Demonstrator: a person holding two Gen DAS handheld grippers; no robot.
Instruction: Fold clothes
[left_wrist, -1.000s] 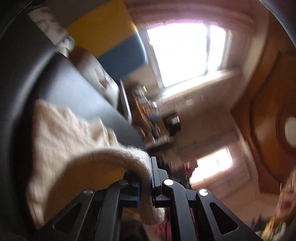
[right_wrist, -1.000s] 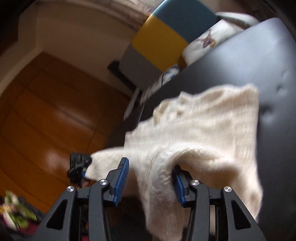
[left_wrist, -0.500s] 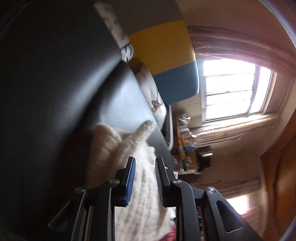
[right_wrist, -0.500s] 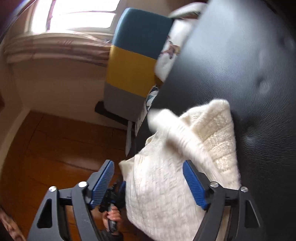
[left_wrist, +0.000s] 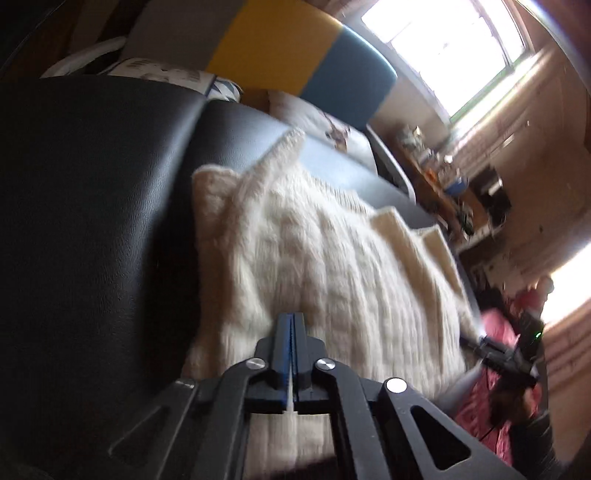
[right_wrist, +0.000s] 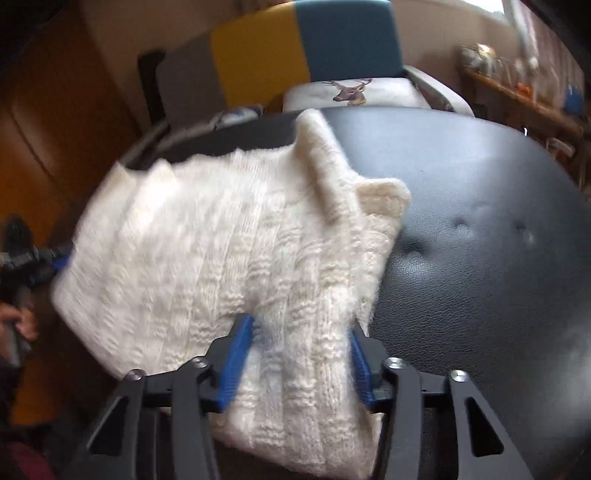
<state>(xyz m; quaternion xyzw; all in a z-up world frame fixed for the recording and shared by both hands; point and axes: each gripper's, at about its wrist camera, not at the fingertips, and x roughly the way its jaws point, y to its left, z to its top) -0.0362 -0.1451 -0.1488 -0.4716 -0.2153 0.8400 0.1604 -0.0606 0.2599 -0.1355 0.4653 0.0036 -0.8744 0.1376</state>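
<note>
Now, sweater (left_wrist: 332, 266): cream knit, lying folded on the black leather seat (right_wrist: 480, 221) (one corner sticks up).
Left gripper (left_wrist: 291, 332): jaws pressed together, apparently pinching the near edge.
Right gripper (right_wrist: 301, 343): jaws spread, straddling the near edge.

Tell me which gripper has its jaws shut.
The left gripper: its blue pads meet over the cream sweater. The right gripper straddles it, open.

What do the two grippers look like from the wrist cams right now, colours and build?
Both are black, angular linkage frames with triangular cut-outs and round silver pivot screws. The left gripper carries blue pads on its black fingers; the right gripper has ridged bright-blue fingers. No cables, sleeves or markings show on them.
</note>
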